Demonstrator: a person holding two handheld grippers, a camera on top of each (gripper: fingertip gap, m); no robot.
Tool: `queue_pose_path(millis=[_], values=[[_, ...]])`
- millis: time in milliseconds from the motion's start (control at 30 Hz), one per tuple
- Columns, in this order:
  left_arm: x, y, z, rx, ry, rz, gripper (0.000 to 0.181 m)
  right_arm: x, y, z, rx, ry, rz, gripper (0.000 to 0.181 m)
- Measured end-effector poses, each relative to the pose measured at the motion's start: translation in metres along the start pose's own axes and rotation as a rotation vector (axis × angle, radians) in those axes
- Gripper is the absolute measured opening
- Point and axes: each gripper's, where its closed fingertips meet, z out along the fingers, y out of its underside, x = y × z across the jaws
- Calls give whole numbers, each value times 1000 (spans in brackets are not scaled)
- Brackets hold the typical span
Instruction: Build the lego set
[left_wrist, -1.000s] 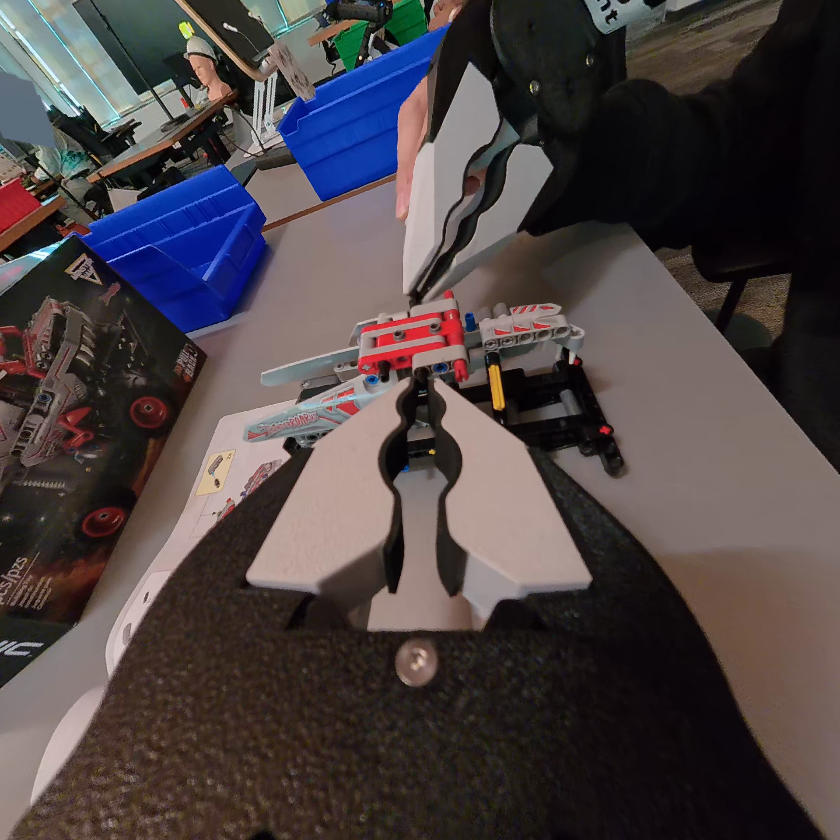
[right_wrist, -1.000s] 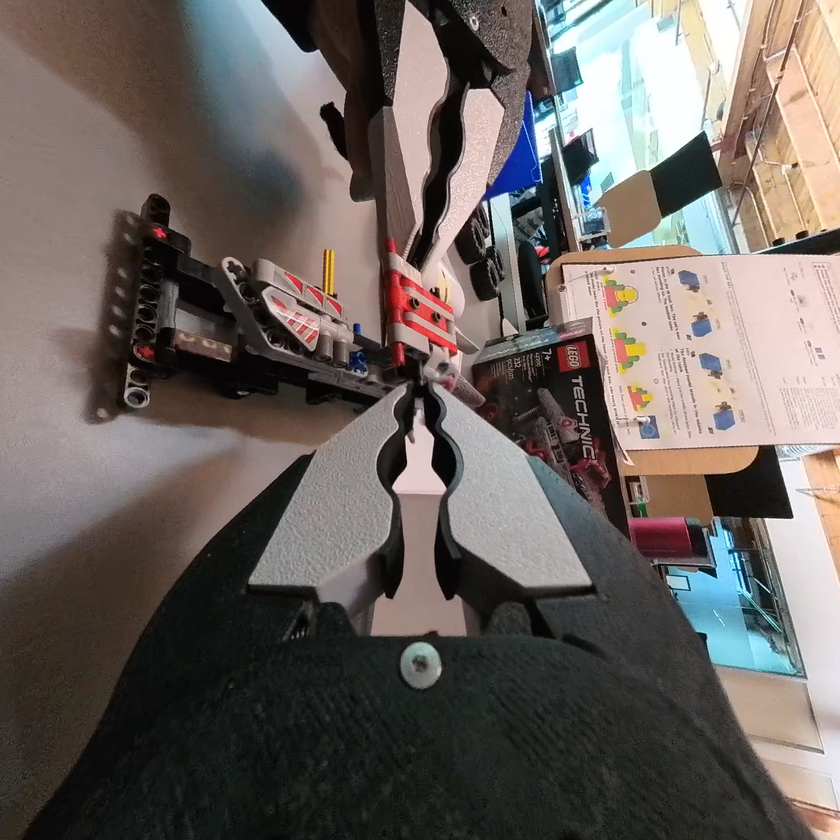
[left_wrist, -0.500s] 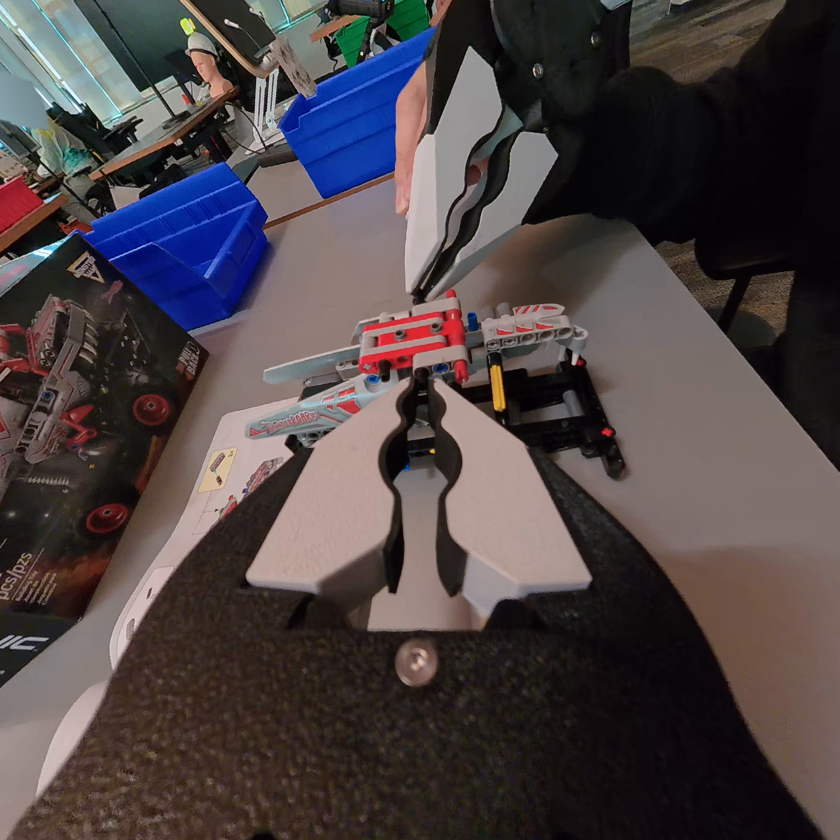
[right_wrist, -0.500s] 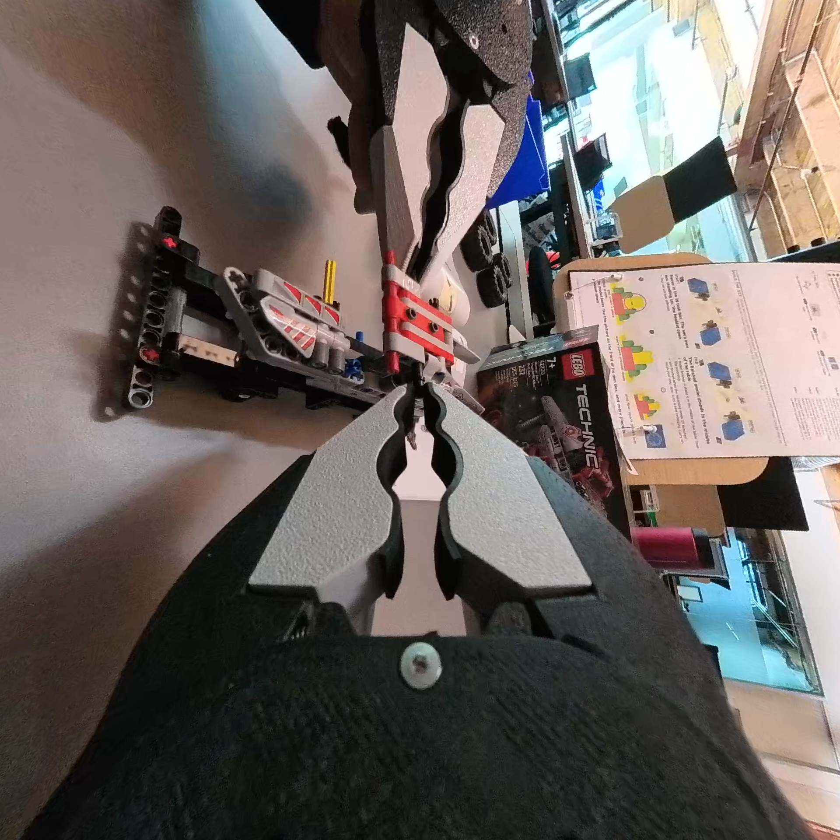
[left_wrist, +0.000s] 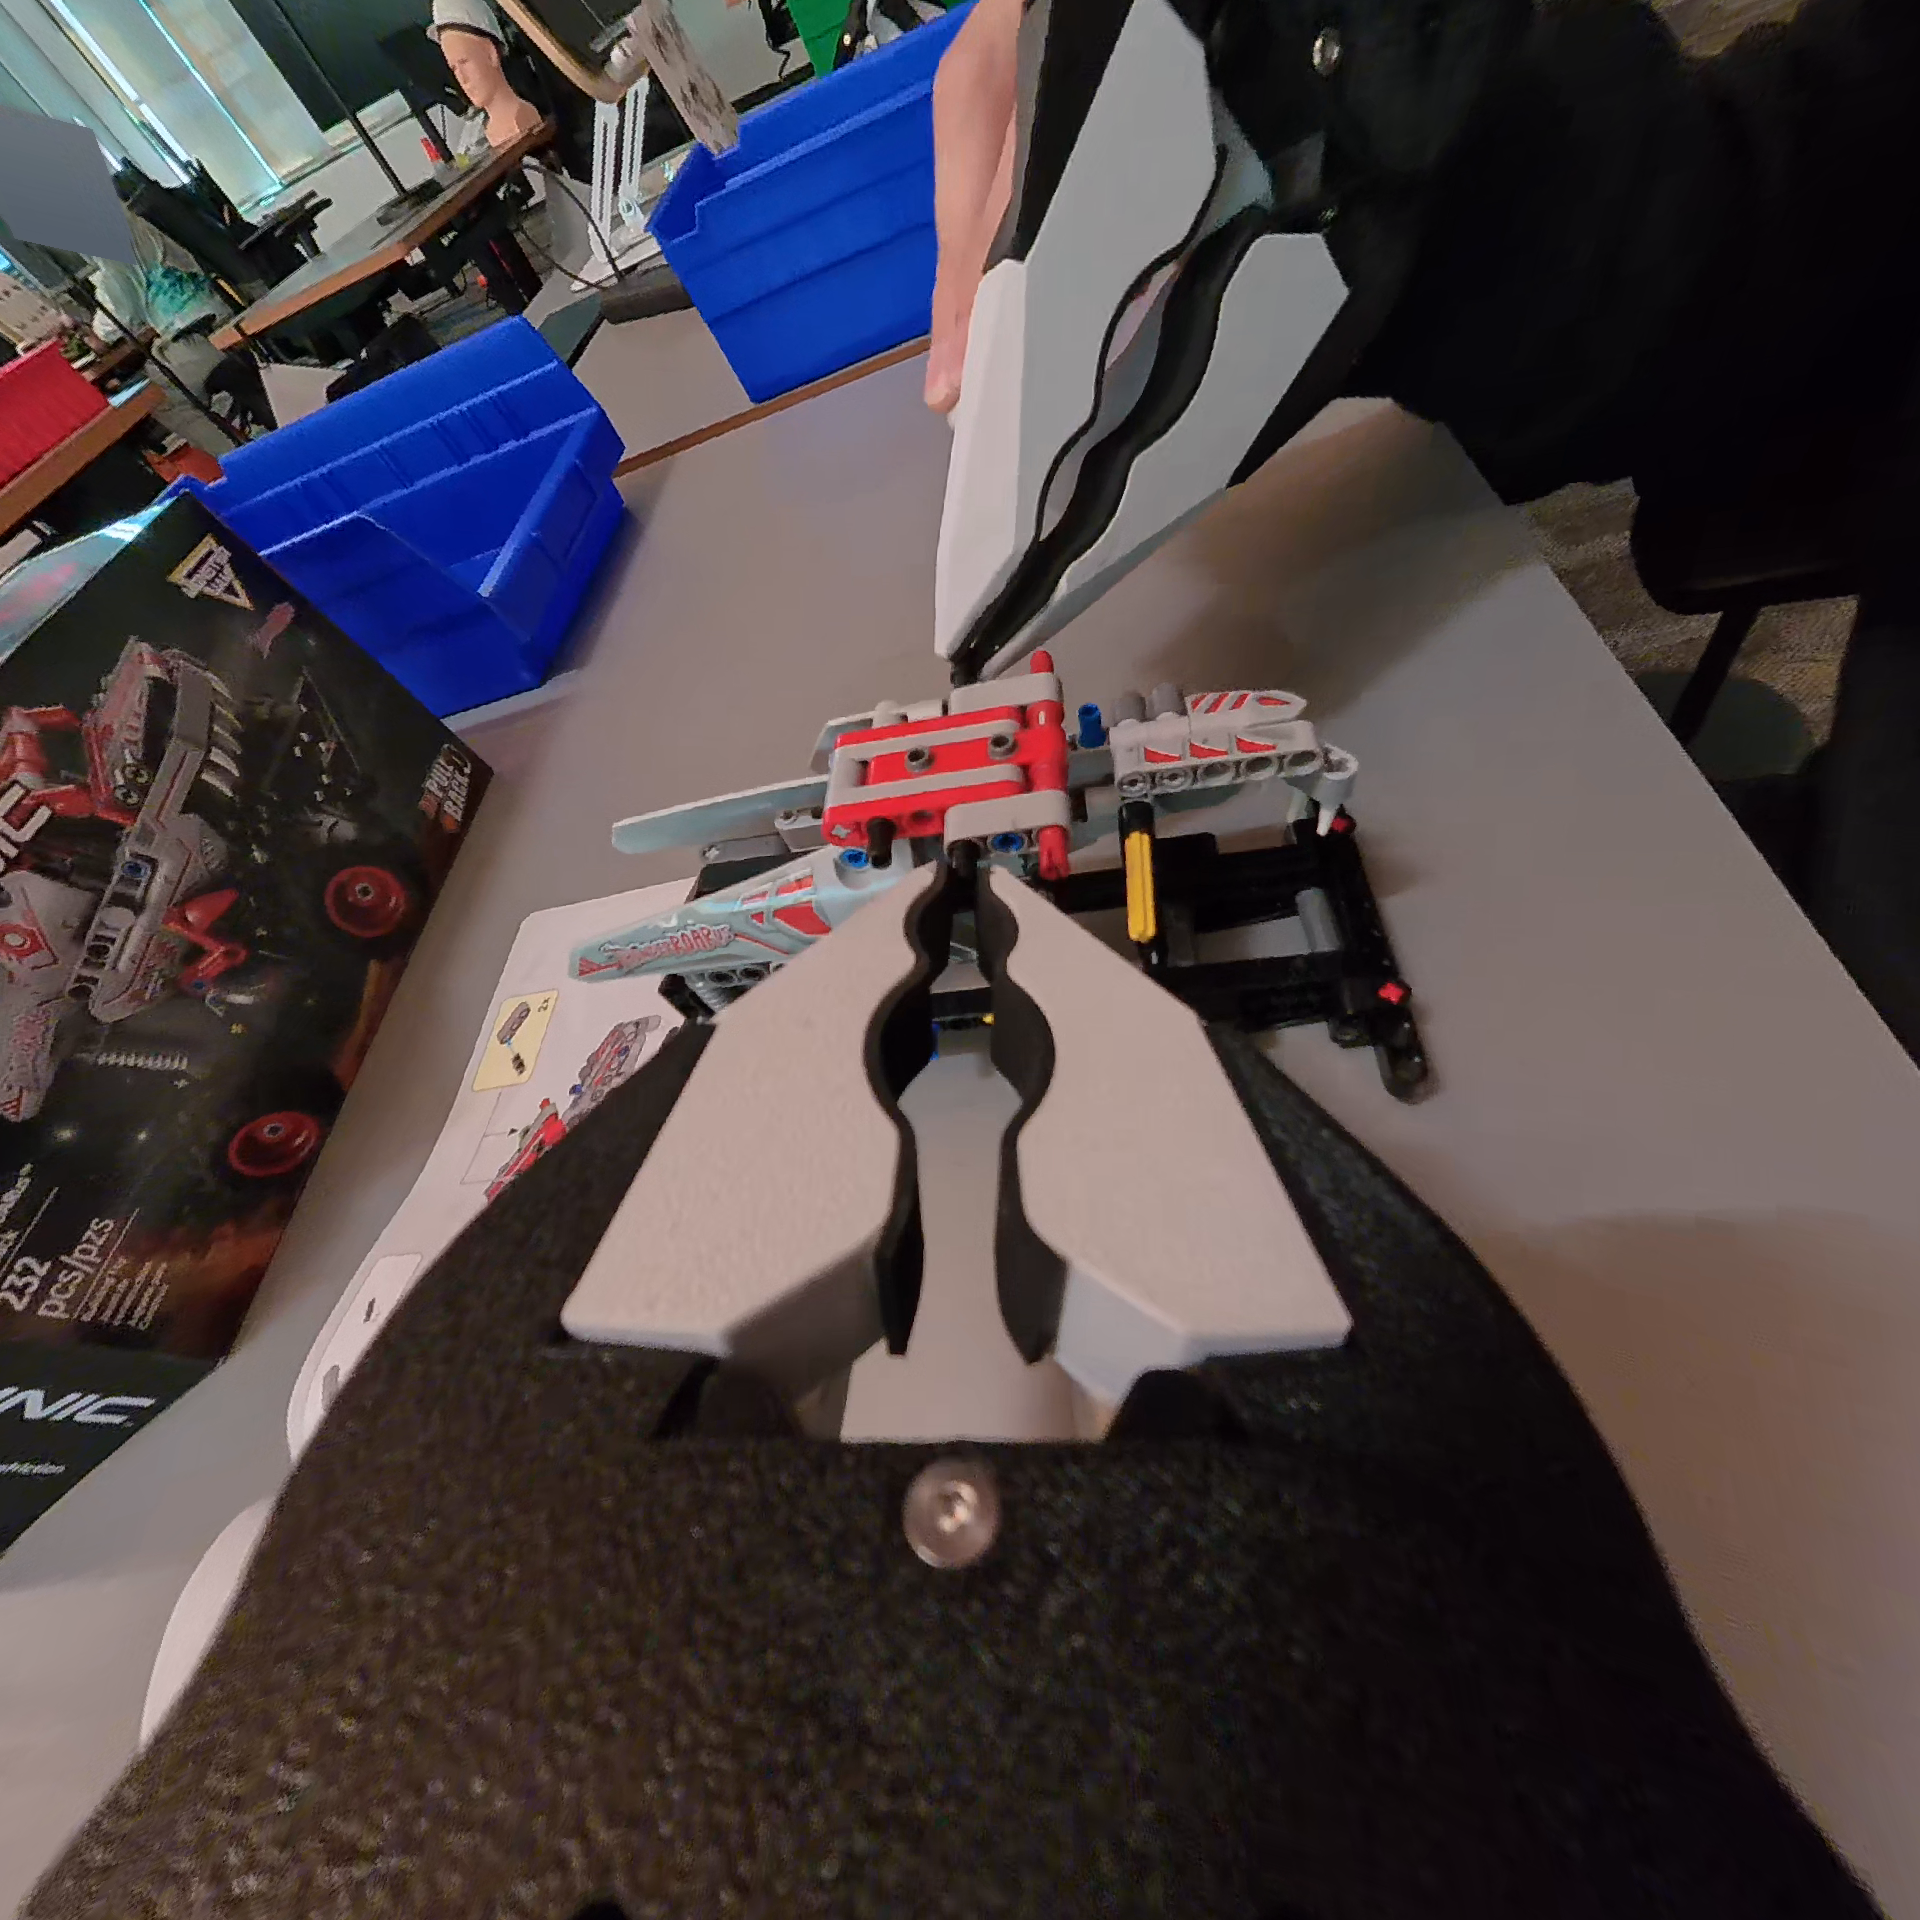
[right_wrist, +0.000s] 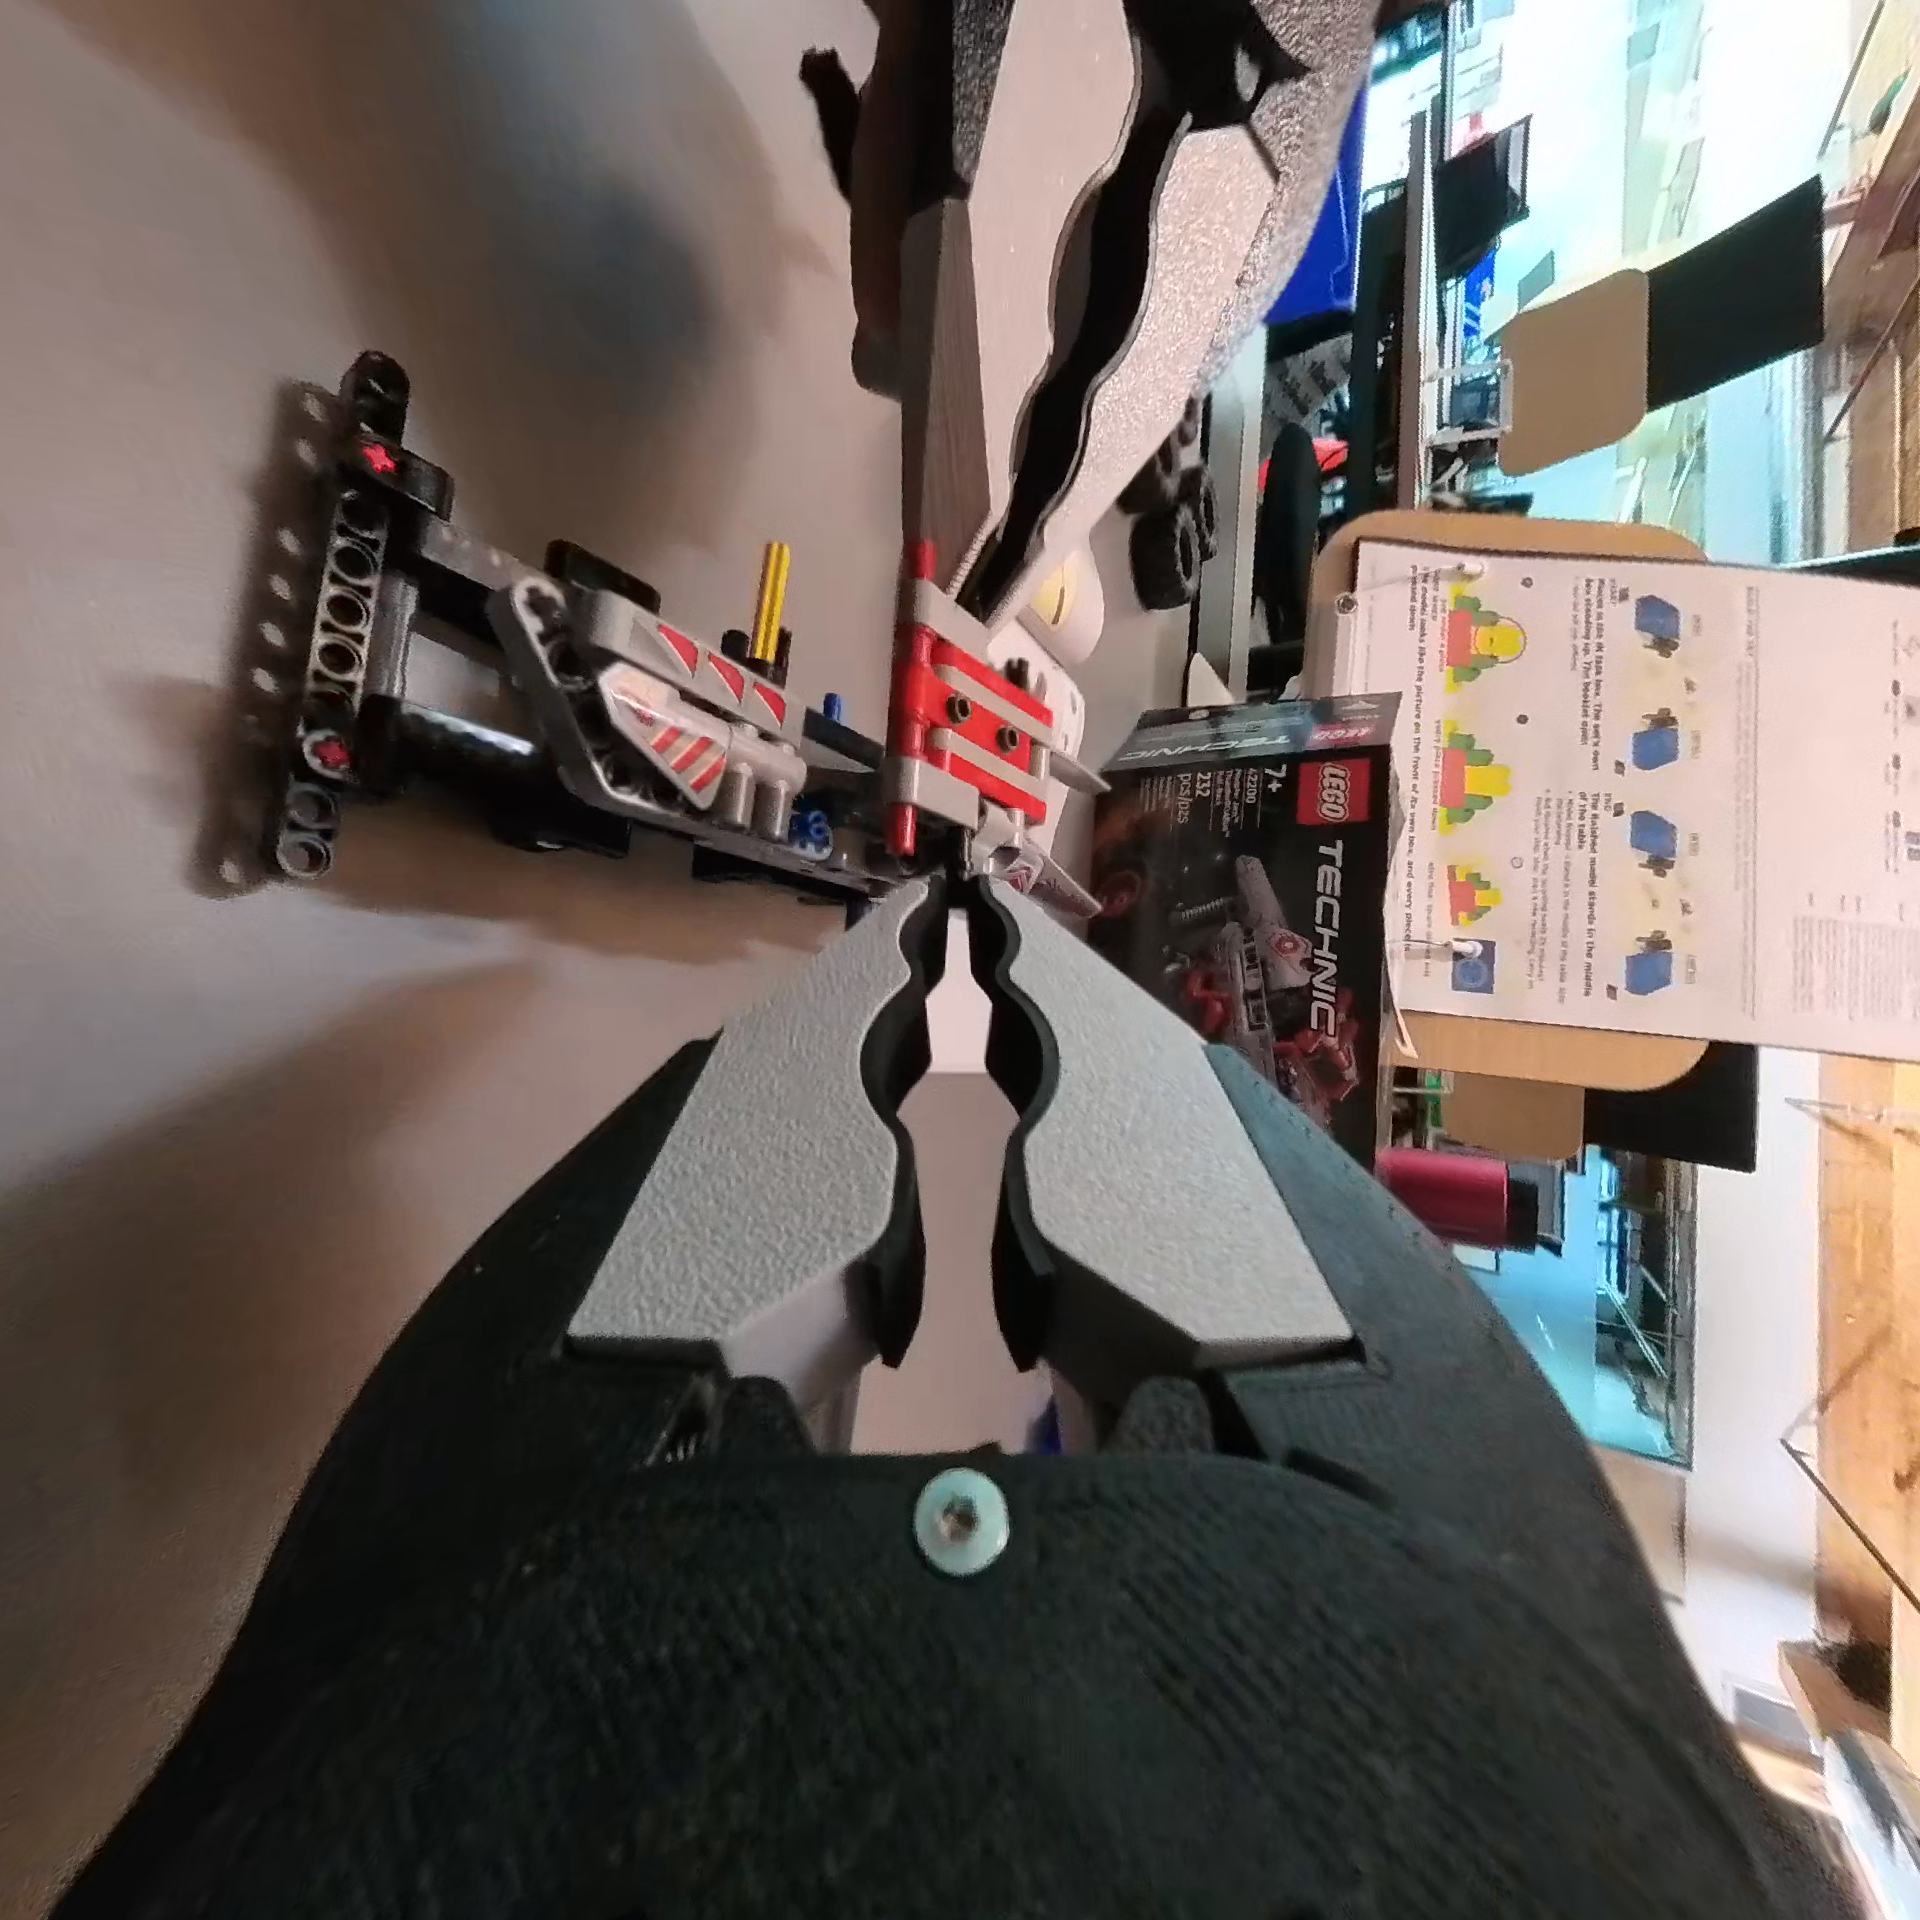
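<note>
Model scarcely shifted, both grippers still pinching the studded red-grey lego assembly, left gripper, right gripper.

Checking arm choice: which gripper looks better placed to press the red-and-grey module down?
Probably right: the right gripper meets the red-and-grey module steeply from above; the left gripper lies low at its near edge, bracing.

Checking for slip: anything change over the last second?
Barely. Left gripper and right gripper stay pinched on opposite edges of the red and grey block. The model crept slightly rightward in the right wrist view; no release or regrasp. Box and booklet unmoved.
</note>
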Motion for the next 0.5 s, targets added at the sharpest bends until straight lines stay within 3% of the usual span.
queue_pose_path(millis=[233,500], values=[[-1,2,-2,-28,-23,31,1,1,-5,-4,-32,-37,62,3],[-2,6,-9,-25,-25,12,2,4,-7,2,31,-93,124,3]])
